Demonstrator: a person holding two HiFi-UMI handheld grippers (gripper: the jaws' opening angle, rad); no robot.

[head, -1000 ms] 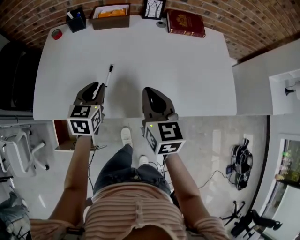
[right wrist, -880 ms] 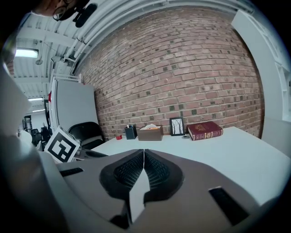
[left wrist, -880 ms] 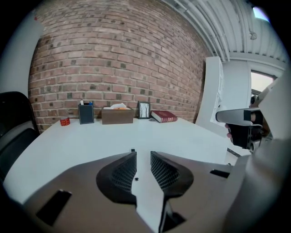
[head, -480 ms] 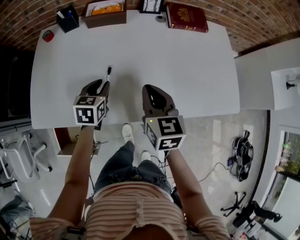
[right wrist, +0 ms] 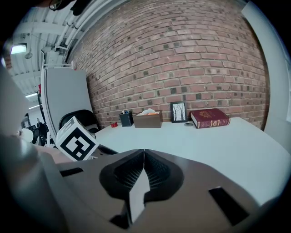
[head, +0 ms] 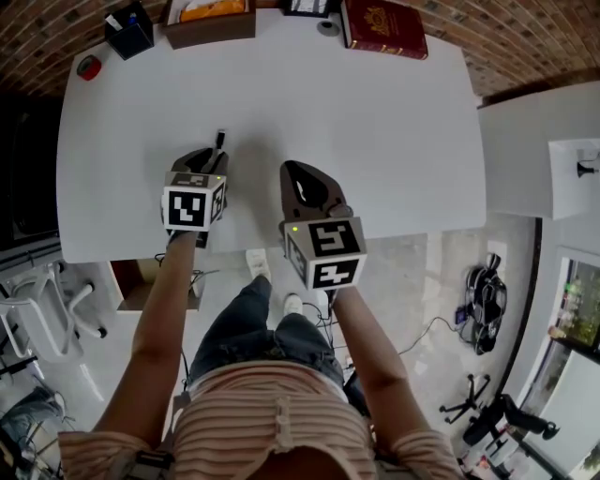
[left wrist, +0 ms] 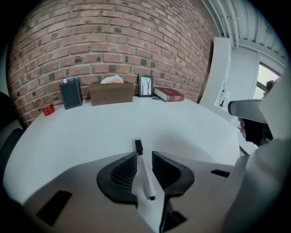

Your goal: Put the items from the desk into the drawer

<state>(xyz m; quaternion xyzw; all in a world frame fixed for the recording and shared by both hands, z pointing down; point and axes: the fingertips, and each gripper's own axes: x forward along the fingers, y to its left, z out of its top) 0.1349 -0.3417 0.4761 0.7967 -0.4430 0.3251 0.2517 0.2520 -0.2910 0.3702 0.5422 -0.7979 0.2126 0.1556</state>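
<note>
A white pen with a black cap (head: 221, 140) (left wrist: 143, 172) lies on the white desk (head: 375, 131), cap pointing away from me. My left gripper (head: 208, 157) (left wrist: 144, 154) is low over the desk with its jaws open on either side of the pen's barrel; a gap shows on each side. My right gripper (head: 293, 171) (right wrist: 144, 151) hovers beside it near the desk's front edge, jaws shut with nothing between them. A brown open box-like compartment (head: 136, 281) shows below the desk's front left edge.
Along the brick wall stand a dark pen holder (head: 127, 34), a brown tissue box (head: 208, 21), a small picture frame (left wrist: 145, 86) and a red book (head: 384, 26). A small red object (head: 89, 67) sits far left. A white cabinet (head: 534, 141) adjoins the desk's right.
My left gripper has slid forward along the desk, so the pen now lies between its jaws instead of ahead of them. The right gripper has hardly moved.
</note>
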